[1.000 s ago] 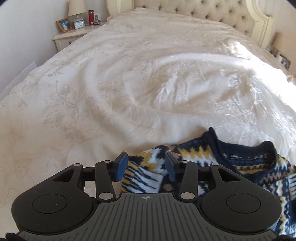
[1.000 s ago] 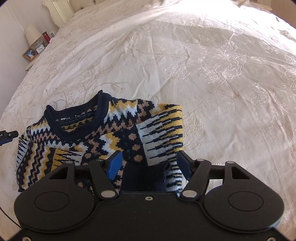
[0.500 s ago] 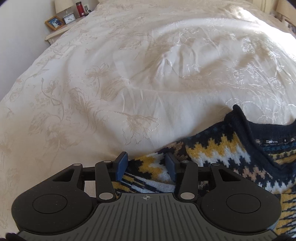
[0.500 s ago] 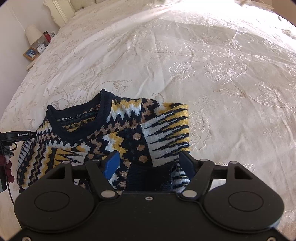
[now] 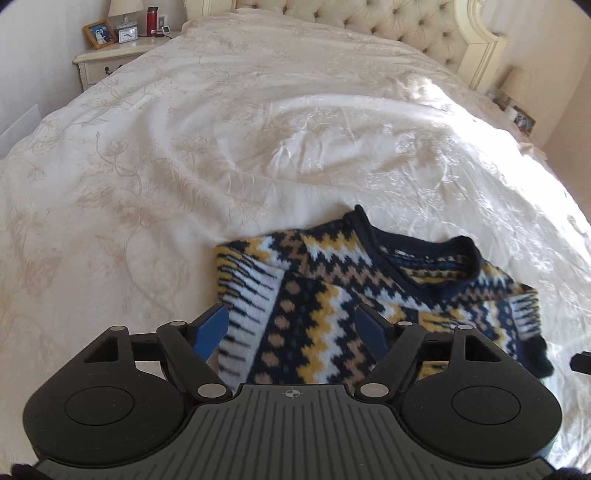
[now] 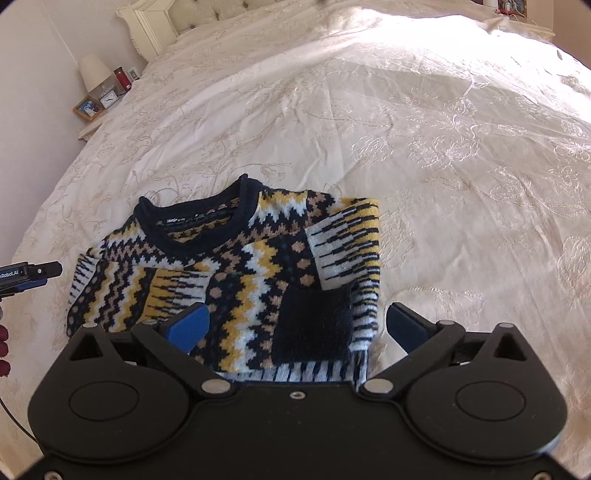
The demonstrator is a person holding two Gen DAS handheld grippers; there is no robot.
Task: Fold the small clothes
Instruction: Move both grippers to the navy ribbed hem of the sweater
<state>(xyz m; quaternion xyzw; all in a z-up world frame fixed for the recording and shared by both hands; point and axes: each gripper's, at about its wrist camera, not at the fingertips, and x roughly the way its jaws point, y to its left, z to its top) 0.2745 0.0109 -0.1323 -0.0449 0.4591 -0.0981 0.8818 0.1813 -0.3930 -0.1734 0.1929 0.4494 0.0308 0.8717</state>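
A small knitted sweater (image 5: 332,288) in navy, yellow, white and tan lies flat on the cream bedspread (image 5: 184,166), collar toward the headboard. Both sleeves are folded in across its front (image 6: 280,280). My left gripper (image 5: 291,328) hovers open over the sweater's left part, with nothing held between its blue pads (image 5: 210,328). Over the sweater's lower right part, where a navy cuff (image 6: 314,325) lies, my right gripper (image 6: 299,326) also stands wide open. The left gripper's tip (image 6: 33,273) shows at the left edge of the right wrist view.
A tufted headboard (image 5: 369,26) closes the far end of the bed. A nightstand (image 5: 110,59) at the far left carries a lamp, a photo frame, a clock and a red bottle. More small frames (image 5: 521,120) stand at the far right. The embroidered bedspread stretches wide around the sweater.
Both grippers opened wider and drew back from the sweater. The left view pulled up and away, so the whole folded sweater now shows lying free on the bed.
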